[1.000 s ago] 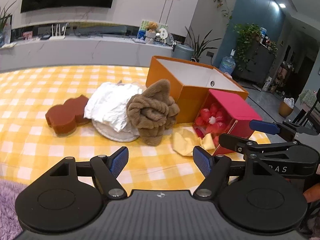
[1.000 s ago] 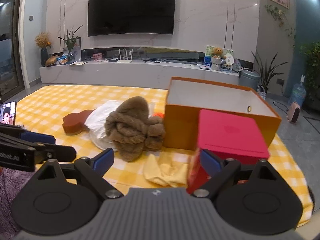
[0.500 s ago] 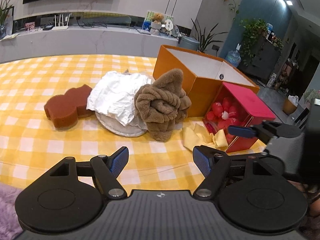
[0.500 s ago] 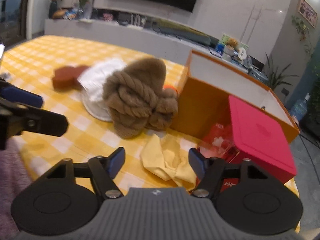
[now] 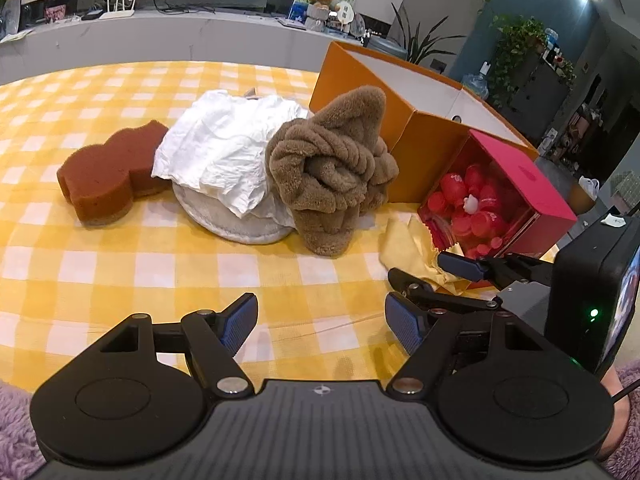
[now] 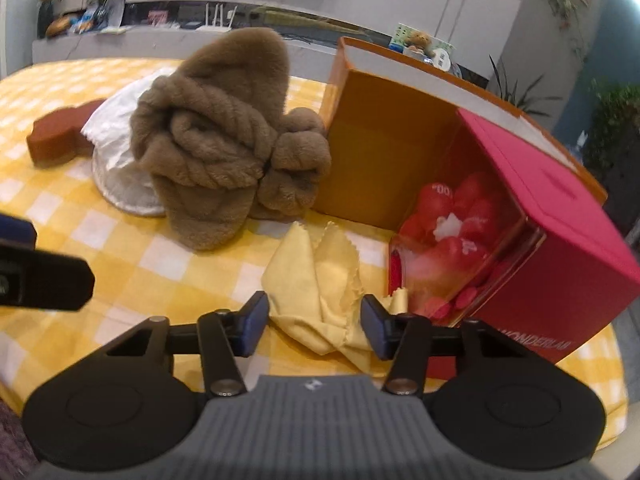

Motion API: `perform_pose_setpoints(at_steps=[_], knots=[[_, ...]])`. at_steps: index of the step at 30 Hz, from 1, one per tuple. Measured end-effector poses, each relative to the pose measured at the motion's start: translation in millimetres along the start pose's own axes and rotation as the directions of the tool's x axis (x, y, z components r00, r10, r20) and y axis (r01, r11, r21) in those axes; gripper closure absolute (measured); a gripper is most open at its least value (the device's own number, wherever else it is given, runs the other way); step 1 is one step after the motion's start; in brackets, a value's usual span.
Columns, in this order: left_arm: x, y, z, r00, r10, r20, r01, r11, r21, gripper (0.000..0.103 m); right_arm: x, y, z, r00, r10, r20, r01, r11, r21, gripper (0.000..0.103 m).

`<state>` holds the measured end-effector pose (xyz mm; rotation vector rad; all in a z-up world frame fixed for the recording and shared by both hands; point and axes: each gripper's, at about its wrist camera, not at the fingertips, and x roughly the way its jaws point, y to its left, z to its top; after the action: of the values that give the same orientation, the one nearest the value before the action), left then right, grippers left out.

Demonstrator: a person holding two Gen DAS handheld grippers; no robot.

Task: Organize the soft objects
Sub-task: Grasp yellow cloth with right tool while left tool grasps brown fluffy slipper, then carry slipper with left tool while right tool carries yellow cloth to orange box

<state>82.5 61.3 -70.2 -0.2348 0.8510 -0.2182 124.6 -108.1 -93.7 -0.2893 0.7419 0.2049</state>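
Observation:
A crumpled yellow cloth (image 6: pixel 320 280) lies on the yellow checked cover in front of the red box (image 6: pixel 560 208). My right gripper (image 6: pixel 314 324) has come down over it and its jaws are closing, with the near folds of the cloth between the fingers; the pads do not clearly press on it. In the left wrist view the right gripper (image 5: pixel 432 270) sits on the yellow cloth (image 5: pixel 408 244). My left gripper (image 5: pixel 320 320) hangs open over bare cover with nothing between its fingers. Beyond it lie a brown fluffy slipper pile (image 5: pixel 332 168), a white cloth (image 5: pixel 216 152) and a brown sponge (image 5: pixel 104 176).
An open orange box (image 5: pixel 424 144) stands behind the slippers, and the red box (image 5: pixel 520 184) on its side holds several red pieces. A pale round pad (image 5: pixel 240 228) lies under the white cloth. A purple fuzzy sleeve (image 5: pixel 16 432) shows at the near edge.
Both grippers have sunk toward the cover. The right one moved forward and down onto the yellow cloth and its jaws narrowed around it. The left gripper's jaws stayed wide.

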Motion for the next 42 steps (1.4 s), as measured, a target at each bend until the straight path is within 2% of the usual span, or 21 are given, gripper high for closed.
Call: perform_pose_setpoints(at_steps=[1,4,5,8,14,19,23,27,29,35,37,39,42], knots=[[1,-1,1,1.0,0.001,-0.003,-0.001,1.0,0.0,0.018,0,-2,0,1.0,0.018,0.001,-0.018,1.0,0.015,0.066],[5,-3,3,1.0,0.006,-0.008,-0.006,1.0,0.008,0.018,1,-9,-1,0.997,0.082,0.002,-0.082,0.995,0.06,0.079],[6,-5,3,1.0,0.008,-0.006,-0.008,1.0,0.016,0.018,1,-9,-1,0.996,0.088,0.005,-0.088,0.994,0.057,0.08],[7,-11,6,1.0,0.022,0.006,-0.022,0.998,0.051,0.018,2,-10,0,0.996,0.091,0.012,-0.092,0.995,0.047,0.096],[16,-27,28,0.995,0.075,0.066,-0.084,0.984,0.156,0.018,-6,-20,13,0.99,0.124,0.071,-0.13,0.988,0.083,0.098],[27,-36,51,0.974,0.16,0.16,-0.202,0.932,0.3,0.018,-9,-26,25,0.981,0.158,0.115,-0.169,0.981,0.092,0.098],[42,-35,61,0.976,0.138,0.169,-0.185,0.934,0.306,0.019,-5,-26,28,0.977,0.179,0.117,-0.189,0.978,0.085,0.098],[58,-34,64,0.97,0.176,0.17,-0.221,0.928,0.299,0.028,-1,-26,26,0.976,0.187,0.112,-0.197,0.977,0.084,0.098],[60,-33,60,0.968,0.181,0.171,-0.227,0.925,0.304,0.03,0,-28,23,0.977,0.184,0.109,-0.194,0.977,0.09,0.098],[60,-31,54,0.968,0.189,0.164,-0.231,0.926,0.298,0.047,4,-25,22,0.976,0.196,0.092,-0.205,0.974,0.094,0.098],[58,-33,50,0.965,0.203,0.169,-0.248,0.917,0.313,0.055,2,-25,22,0.977,0.195,0.091,-0.203,0.975,0.093,0.098],[58,-38,48,0.957,0.227,0.183,-0.278,0.898,0.342,0.068,1,-27,24,0.976,0.195,0.091,-0.204,0.974,0.1,0.098],[51,-39,47,0.953,0.22,0.207,-0.278,0.909,0.312,0.081,-2,-28,27,0.976,0.195,0.098,-0.204,0.974,0.095,0.098]])
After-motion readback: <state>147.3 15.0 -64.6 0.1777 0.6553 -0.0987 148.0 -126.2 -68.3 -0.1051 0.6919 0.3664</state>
